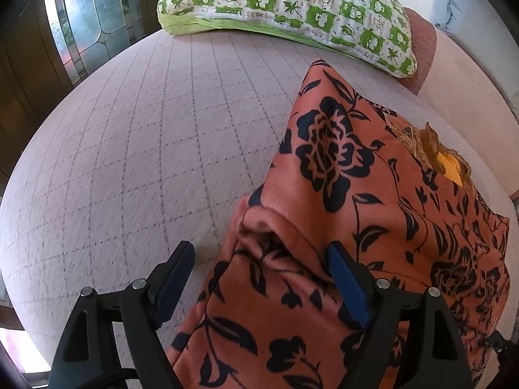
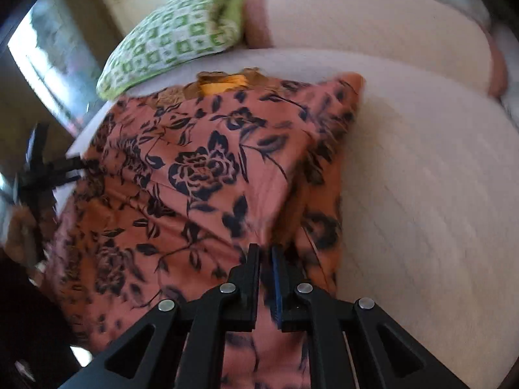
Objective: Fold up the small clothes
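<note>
A soft flowery dress on the bed, 1 gripper pinching it.

The orange dress (image 1: 373, 214) with dark flowers lies on the pale bed (image 1: 136, 149), near a green pillow (image 1: 292, 9). It looks light, soft and floppy, so it will bend and slide easily; an edge or corner seems the best place to hold. The right gripper (image 2: 266, 259) is closed tight on a fold of the cloth near its right side. The left gripper (image 1: 262, 262) is wide open over the dress's left edge, with cloth between its fingers, pinching nothing yet.
</note>
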### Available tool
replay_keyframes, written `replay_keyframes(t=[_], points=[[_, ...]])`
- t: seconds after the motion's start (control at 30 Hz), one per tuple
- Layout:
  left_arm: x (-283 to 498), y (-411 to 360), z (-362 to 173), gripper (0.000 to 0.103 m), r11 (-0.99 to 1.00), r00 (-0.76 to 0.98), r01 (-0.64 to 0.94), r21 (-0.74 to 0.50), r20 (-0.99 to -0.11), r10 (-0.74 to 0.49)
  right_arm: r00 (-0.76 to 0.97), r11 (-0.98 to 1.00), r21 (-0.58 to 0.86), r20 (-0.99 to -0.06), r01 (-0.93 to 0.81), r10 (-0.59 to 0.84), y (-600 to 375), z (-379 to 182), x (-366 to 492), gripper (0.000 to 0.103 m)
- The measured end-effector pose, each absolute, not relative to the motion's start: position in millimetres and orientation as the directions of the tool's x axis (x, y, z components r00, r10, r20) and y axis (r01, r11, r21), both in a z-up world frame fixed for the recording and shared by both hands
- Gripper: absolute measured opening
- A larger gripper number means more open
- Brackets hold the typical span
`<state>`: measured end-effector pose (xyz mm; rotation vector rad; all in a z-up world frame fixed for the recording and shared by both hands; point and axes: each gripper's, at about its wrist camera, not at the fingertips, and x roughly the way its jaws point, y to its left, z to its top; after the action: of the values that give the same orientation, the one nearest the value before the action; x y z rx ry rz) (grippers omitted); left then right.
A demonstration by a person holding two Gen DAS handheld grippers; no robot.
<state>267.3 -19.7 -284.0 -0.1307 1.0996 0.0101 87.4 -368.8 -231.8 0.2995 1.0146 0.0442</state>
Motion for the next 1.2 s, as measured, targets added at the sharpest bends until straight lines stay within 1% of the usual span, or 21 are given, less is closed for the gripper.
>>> replay_keyframes(t=[0.17,0.23,0.27,0.3,0.33,0.37,0.43,0.47,0.53,0.6,0.7,0.77,0.87,0.93,0.97,1.03,1.07,1.1,1.13,1.17,1.2], points=[[254.5,-13.8,-267.2,0.084,0.993,0.523,-0.079,-0.086,-0.852,-0.032,0.659,0.847,0.49,-0.709,0.206,0.251,-408.5,-205.2,69.5,0.009],[251.2,-16.9,-260.9,0.084,0.994,0.551,-0.073,-0.08,-0.834,-0.027,0.69,0.812,0.54,-0.676,0.223,0.26,-415.5,-199.1,77.3,0.017],[250.4,-18.5,-259.5,0.084,0.994,0.556,-0.065,-0.086,-0.83,-0.035,0.697,0.799,0.558,-0.665,0.225,0.268,-416.2,-196.9,82.9,0.03],[250.6,-20.0,-259.5,0.084,0.994,0.556,-0.059,-0.089,-0.83,-0.041,0.698,0.79,0.567,-0.663,0.232,0.271,-415.7,-197.8,89.9,0.056],[251.4,-20.3,-259.6,0.084,0.994,0.552,-0.055,-0.09,-0.832,-0.045,0.696,0.785,0.57,-0.665,0.241,0.27,-413.8,-201.0,96.0,0.072],[251.2,-21.0,-260.0,0.084,0.995,0.549,-0.053,-0.09,-0.834,-0.046,0.707,0.779,0.577,-0.657,0.246,0.263,-412.5,-203.6,101.4,0.08],[253.7,-21.8,-257.9,0.084,0.994,0.554,-0.051,-0.092,-0.831,-0.049,0.723,0.762,0.594,-0.642,0.257,0.256,-410.2,-210.2,118.1,0.08],[254.7,-22.7,-257.5,0.084,0.995,0.556,-0.048,-0.09,-0.83,-0.048,0.721,0.758,0.596,-0.645,0.267,0.253,-407.6,-215.0,121.7,0.08],[260.5,-26.1,-259.7,0.084,0.997,0.549,-0.038,-0.067,-0.835,-0.035,0.691,0.751,0.583,-0.681,0.31,0.243,-406.1,-227.4,136.6,0.071],[267.4,-31.4,-270.7,0.084,0.999,0.511,-0.032,-0.012,-0.86,0.006,0.659,0.744,0.585,-0.703,0.324,0.265,-405.3,-237.3,152.5,0.017],[276.2,-33.6,-281.0,0.084,0.999,0.479,-0.032,-0.009,-0.878,0.008,0.659,0.779,0.549,-0.711,0.304,0.244,-400.0,-230.3,168.2,0.005],[276.1,-29.4,-273.2,0.084,0.999,0.507,-0.043,-0.03,-0.862,-0.005,0.7,0.826,0.498,-0.688,0.264,0.191,-392.7,-207.2,178.5,0.004],[276.4,-28.1,-261.9,0.084,0.999,0.572,-0.05,-0.008,-0.82,0.023,0.808,0.857,0.468,-0.578,0.217,0.111,-390.1,-165.8,178.2,0.004],[282.0,-34.6,-270.1,0.084,1.0,0.54,-0.025,0.018,-0.841,0.028,0.851,0.87,0.44,-0.523,0.221,0.049,-391.5,-153.7,173.7,0.004],[285.0,-38.9,-277.5,0.084,1.0,0.511,-0.011,0.029,-0.859,0.031,0.855,0.879,0.41,-0.519,0.242,0.006,-392.4,-155.2,174.1,0.004],[286.3,-43.1,-281.1,0.084,0.999,0.516,-0.016,0.036,-0.856,0.039,0.818,0.895,0.326,-0.571,0.304,-0.07,-397.9,-176.4,185.8,0.004],[286.4,-44.6,-279.6,0.084,0.999,0.52,-0.013,0.044,-0.853,0.044,0.782,0.893,0.306,-0.618,0.329,-0.076,-402.8,-190.2,192.8,0.004],[286.0,-46.0,-278.6,0.084,0.998,0.521,-0.003,0.057,-0.852,0.05,0.713,0.881,0.29,-0.697,0.374,-0.073,-410.7,-212.4,201.3,0.005],[286.4,-47.5,-278.2,0.084,0.998,0.523,0.002,0.064,-0.851,0.054,0.655,0.853,0.324,-0.755,0.408,-0.027,-419.9,-233.8,204.0,0.006],[286.1,-47.3,-277.8,0.084,0.998,0.523,0.002,0.062,-0.851,0.052,0.645,0.825,0.371,-0.764,0.427,0.009,-425.9,-242.3,200.9,0.006],[285.8,-46.0,-277.6,0.084,0.999,0.521,0.0,0.054,-0.852,0.046,0.67,0.772,0.453,-0.741,0.445,0.049,-435.2,-245.5,191.8,0.006]])
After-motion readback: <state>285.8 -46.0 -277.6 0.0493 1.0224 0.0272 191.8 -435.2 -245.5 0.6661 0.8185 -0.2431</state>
